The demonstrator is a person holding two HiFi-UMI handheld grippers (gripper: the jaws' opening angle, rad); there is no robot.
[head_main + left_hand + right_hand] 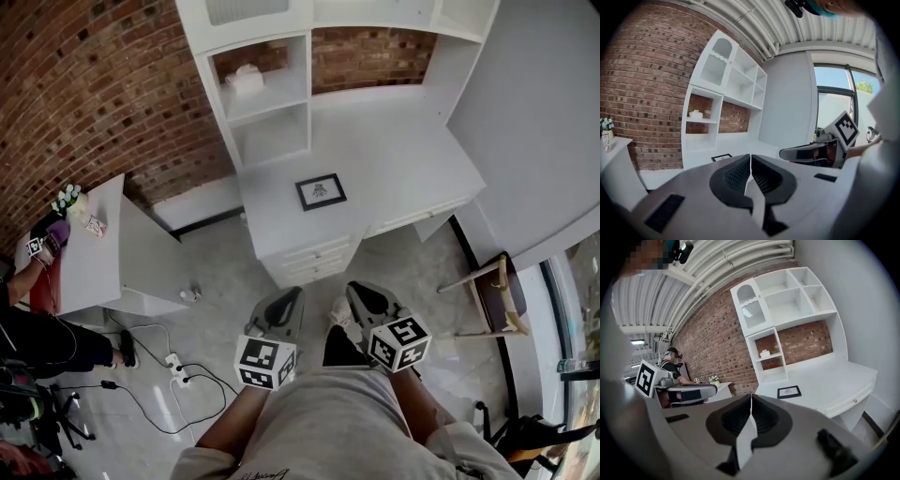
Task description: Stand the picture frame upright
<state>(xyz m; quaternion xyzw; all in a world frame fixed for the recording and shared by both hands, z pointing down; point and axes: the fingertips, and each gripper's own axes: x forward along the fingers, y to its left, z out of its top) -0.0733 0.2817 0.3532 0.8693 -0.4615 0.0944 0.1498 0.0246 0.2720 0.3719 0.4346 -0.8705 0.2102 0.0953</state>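
Note:
A small black picture frame (321, 191) lies flat on the white desk (412, 159), near its front middle. The same frame (721, 157) shows small and far off in the left gripper view, and the frame (789, 392) lies flat on the desk in the right gripper view. My left gripper (292, 298) and right gripper (360, 292) hang side by side over the floor, short of the desk's drawers. Both are shut with nothing between the jaws. The left gripper (750, 157) and right gripper (751, 397) each show their pads pressed together.
A white shelf unit (267, 84) rises at the desk's back left, against a brick wall. A second white table (131, 253) with a flower vase (71, 200) stands at left, a person (37, 319) beside it. Cables (159, 375) lie on the floor. A chair (492, 295) stands right.

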